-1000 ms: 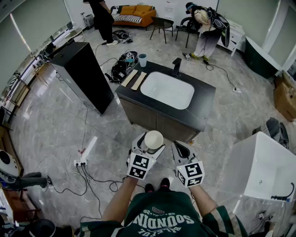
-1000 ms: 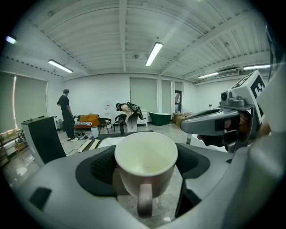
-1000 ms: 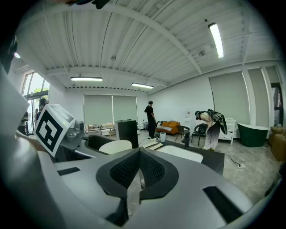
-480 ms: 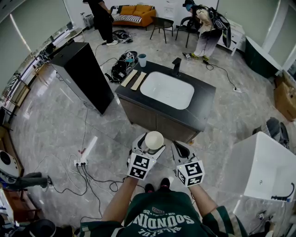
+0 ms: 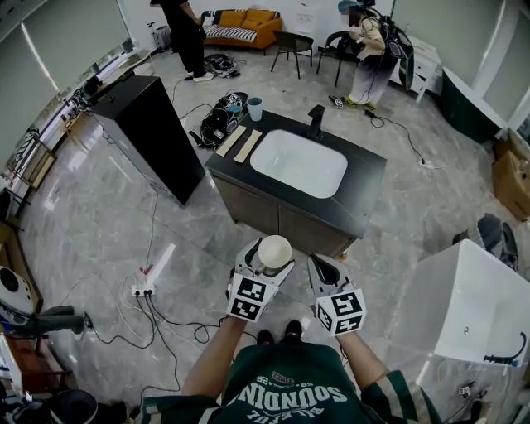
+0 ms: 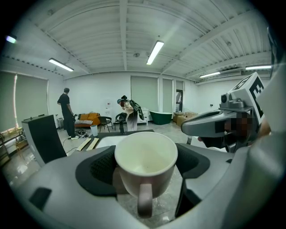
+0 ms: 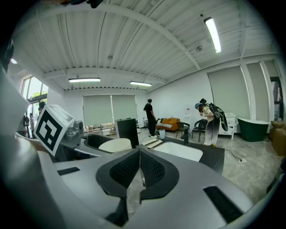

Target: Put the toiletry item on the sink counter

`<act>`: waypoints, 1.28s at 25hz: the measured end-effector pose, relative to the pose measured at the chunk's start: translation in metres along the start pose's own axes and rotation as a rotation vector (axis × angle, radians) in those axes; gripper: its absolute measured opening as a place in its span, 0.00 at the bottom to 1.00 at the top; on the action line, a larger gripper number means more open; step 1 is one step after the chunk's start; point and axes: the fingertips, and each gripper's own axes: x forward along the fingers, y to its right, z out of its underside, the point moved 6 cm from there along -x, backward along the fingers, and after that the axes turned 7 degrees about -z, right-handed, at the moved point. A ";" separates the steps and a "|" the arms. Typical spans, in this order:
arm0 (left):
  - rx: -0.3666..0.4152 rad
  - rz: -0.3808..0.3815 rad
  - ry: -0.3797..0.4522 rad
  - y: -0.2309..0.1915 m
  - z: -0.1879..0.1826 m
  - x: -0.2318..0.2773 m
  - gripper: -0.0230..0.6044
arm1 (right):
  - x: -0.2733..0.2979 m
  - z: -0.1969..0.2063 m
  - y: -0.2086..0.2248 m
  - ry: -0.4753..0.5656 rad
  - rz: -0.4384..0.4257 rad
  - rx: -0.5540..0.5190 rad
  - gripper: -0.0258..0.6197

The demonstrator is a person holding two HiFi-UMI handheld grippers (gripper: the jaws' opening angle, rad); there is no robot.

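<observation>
A cream mug [image 5: 274, 251] [image 6: 145, 167] stands upright between the jaws of my left gripper [image 5: 263, 258] [image 6: 144, 169], which is shut on it, handle toward the camera. My right gripper [image 5: 323, 268] [image 7: 139, 172] is beside it on the right, shut with nothing between its jaws. Both hover over the floor in front of a dark vanity with a black sink counter [image 5: 364, 180] and a white basin [image 5: 300, 161]. A black faucet [image 5: 316, 119] stands behind the basin. On the counter's far left lie two pale flat strips [image 5: 240, 142] and a light blue cup [image 5: 255, 108].
A tall black cabinet [image 5: 151, 132] stands left of the vanity. A white power strip with cables [image 5: 147, 286] lies on the floor at the left. A white tub-like unit [image 5: 472, 306] is at the right. Two people [image 5: 186, 37] [image 5: 370, 56] stand at the far end near an orange sofa [image 5: 243, 25].
The view has shifted slightly; the grippers and mug keep their places. The far person at the right has moved a little.
</observation>
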 end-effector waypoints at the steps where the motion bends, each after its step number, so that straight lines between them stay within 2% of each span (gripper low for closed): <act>1: -0.001 -0.003 -0.001 0.002 -0.001 0.001 0.70 | -0.002 0.000 0.002 0.001 -0.002 0.001 0.11; 12: -0.012 -0.049 0.014 0.010 -0.011 0.017 0.70 | -0.008 0.007 0.030 0.008 -0.020 0.010 0.11; 20: -0.029 -0.061 0.044 -0.018 -0.013 0.037 0.70 | 0.021 -0.001 0.039 0.007 -0.020 0.008 0.11; 26: -0.004 0.020 0.034 -0.059 -0.016 0.062 0.70 | 0.066 -0.013 0.042 0.008 0.039 0.021 0.11; 32: 0.027 0.107 0.029 -0.123 -0.019 0.100 0.70 | 0.131 -0.030 0.042 0.006 0.113 0.041 0.11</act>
